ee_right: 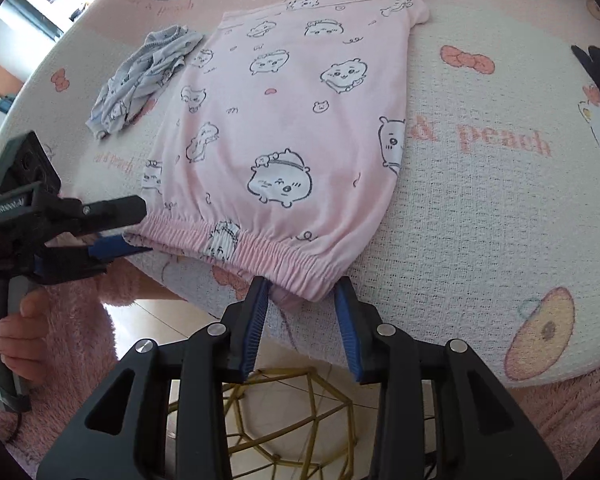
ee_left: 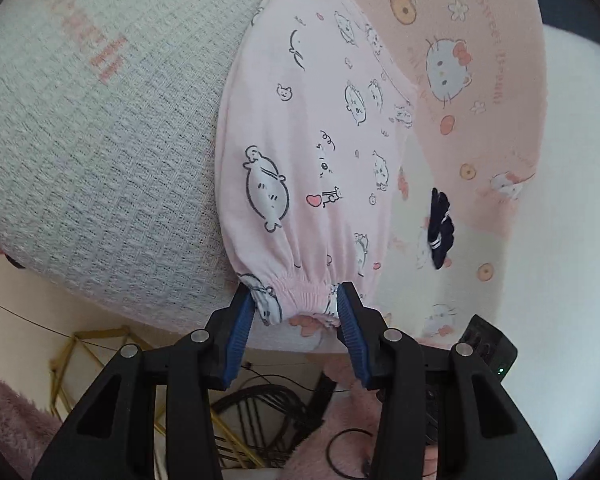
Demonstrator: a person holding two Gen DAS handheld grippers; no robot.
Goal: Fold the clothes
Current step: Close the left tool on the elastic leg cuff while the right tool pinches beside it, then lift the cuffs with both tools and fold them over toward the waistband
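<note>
Both wrist cams close, angled down; share pink shorts (ee_left: 300, 152).

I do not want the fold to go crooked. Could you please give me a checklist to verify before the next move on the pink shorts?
1. Left gripper at the elastic waistband: ok, the band sits between its jaws.
2. Left pads actually pinching the band: cannot tell.
3. Right gripper at the other waistband corner: ok, though its jaws stand open around it, not yet clamped.
4. Pink shorts lying flat on the towel: ok, only slight wrinkles.
5. Fold path free: not ok, a crumpled blue-grey garment lies beside the shorts' far edge.
6. Dark item clear of the shorts: ok, it lies apart.
</note>
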